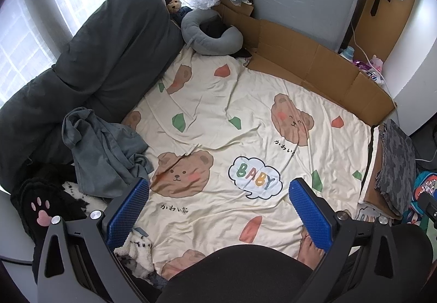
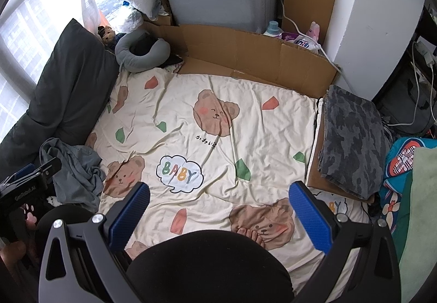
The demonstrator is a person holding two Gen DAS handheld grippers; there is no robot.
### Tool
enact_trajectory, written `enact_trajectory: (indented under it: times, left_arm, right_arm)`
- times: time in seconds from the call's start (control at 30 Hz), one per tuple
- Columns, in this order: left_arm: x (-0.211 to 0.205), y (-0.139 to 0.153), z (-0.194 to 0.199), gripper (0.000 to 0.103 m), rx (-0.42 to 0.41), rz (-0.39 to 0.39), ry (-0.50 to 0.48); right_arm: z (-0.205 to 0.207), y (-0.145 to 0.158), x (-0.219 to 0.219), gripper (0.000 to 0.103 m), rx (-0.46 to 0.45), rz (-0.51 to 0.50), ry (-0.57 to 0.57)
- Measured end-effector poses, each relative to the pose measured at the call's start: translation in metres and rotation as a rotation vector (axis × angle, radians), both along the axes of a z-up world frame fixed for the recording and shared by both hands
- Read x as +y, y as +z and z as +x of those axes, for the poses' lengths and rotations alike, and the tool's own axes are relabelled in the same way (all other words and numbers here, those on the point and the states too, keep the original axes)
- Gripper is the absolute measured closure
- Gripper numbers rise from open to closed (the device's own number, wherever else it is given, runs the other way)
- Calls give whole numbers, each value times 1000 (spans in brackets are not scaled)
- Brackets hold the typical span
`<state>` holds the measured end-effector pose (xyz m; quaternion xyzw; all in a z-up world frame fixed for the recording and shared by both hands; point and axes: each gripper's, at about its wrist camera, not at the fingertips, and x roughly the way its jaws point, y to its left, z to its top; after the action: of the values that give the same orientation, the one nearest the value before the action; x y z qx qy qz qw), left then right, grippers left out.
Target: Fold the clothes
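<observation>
Both the left gripper [image 1: 218, 207] and right gripper [image 2: 218, 210] hang wide apart, holding nothing. The crumpled grey garment [image 1: 106, 150] lies at the left of the bear-print sheet [image 1: 245, 117]; best pinch one edge and drag it flat onto the middle.

crumpled shirt [image 1: 106, 150] left on sheet [image 1: 245, 117], folded cloth [image 1: 396, 163] right

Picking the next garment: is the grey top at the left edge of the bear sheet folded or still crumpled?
Crumpled. The grey top lies bunched and twisted in a loose heap, unlike the flat folded camouflage garment.
</observation>
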<state>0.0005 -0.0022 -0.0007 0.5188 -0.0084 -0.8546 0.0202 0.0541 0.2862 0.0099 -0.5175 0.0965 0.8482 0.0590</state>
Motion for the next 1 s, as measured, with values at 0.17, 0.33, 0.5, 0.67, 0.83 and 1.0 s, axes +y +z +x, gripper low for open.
enact_trajectory:
  times: [0.17, 0.33, 0.5, 0.67, 0.83, 1.0]
  left_arm:
    - [2, 3, 0, 1, 5, -19, -8]
    - [3, 6, 0, 1, 0, -30, -15]
    - [-4, 8, -1, 1, -3, -9, -8]
    - [-17, 12, -4, 1, -8, 16, 14]
    - [-33, 18, -4, 1, 4, 14, 27]
    - [-55, 22, -2, 1, 12, 13, 57]
  right_arm:
    - [-2, -1, 4, 1, -14, -35, -3]
    - [-2, 0, 5, 1, -21, -59, -6]
    - [-3, 4, 5, 1, -9, -59, -2]
    - [-5, 12, 6, 1, 5, -69, -8]
    - [-9, 22, 7, 1, 24, -68, -12]
    - [-13, 29, -1, 1, 37, -67, 4]
